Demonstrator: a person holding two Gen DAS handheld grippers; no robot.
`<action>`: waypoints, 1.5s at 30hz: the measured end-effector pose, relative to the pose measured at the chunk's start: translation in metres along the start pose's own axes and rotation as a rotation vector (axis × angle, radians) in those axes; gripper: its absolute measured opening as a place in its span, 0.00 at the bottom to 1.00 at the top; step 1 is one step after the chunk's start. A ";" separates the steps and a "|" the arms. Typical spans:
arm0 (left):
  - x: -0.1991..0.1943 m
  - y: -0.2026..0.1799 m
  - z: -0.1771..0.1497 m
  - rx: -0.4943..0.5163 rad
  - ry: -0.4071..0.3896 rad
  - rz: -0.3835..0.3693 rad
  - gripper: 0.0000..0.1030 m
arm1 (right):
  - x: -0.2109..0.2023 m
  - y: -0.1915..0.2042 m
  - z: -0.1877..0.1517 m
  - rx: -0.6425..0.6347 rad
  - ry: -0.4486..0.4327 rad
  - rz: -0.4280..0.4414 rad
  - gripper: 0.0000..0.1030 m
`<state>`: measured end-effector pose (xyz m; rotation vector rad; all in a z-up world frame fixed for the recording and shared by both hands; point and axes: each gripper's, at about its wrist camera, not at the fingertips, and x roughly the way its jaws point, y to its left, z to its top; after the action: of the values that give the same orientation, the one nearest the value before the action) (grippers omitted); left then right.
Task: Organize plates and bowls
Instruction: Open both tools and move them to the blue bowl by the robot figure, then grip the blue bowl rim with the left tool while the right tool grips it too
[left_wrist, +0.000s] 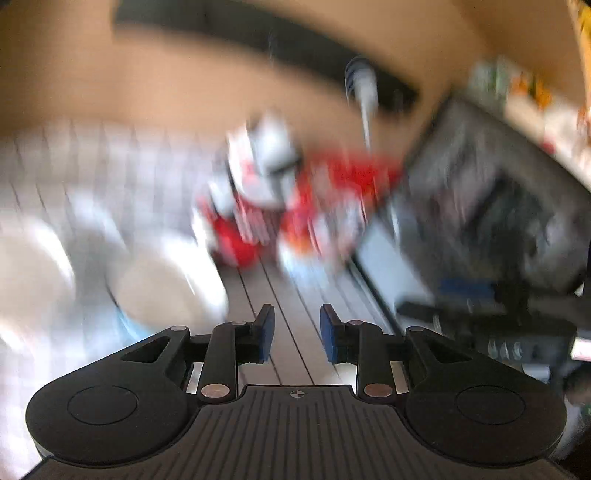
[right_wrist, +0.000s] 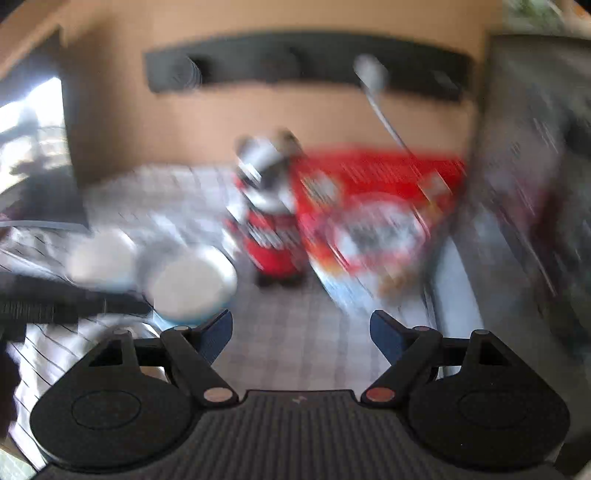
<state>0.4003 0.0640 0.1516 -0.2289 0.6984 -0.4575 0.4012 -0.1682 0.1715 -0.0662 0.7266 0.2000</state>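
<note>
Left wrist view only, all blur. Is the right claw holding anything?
Observer: No. The right claw is open wide, with nothing between its fingers.
Operator: What's nearest it?
Observer: A white bowl, ahead and to its left, not touching it.
Operator: What's under it?
Observer: Checked cloth, bare between the fingers.
Operator: Anything past the bowls on the left?
Observer: A bright window at the far left edge.

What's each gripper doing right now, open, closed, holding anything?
Left gripper: open to a narrow gap, nothing between the pads.
Right gripper: open wide, nothing held.
</note>
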 end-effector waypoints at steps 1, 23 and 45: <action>-0.008 0.005 0.015 0.015 -0.038 0.024 0.29 | 0.000 0.003 0.015 0.011 -0.007 0.029 0.81; 0.148 0.154 0.057 -0.027 0.409 0.329 0.29 | 0.192 0.007 0.042 0.344 0.353 0.210 0.53; 0.207 0.169 0.032 -0.070 0.573 0.226 0.26 | 0.288 0.040 -0.002 0.320 0.522 0.244 0.31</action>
<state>0.6157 0.1152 -0.0011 -0.0790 1.2880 -0.2793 0.6024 -0.0835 -0.0213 0.2868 1.2810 0.3021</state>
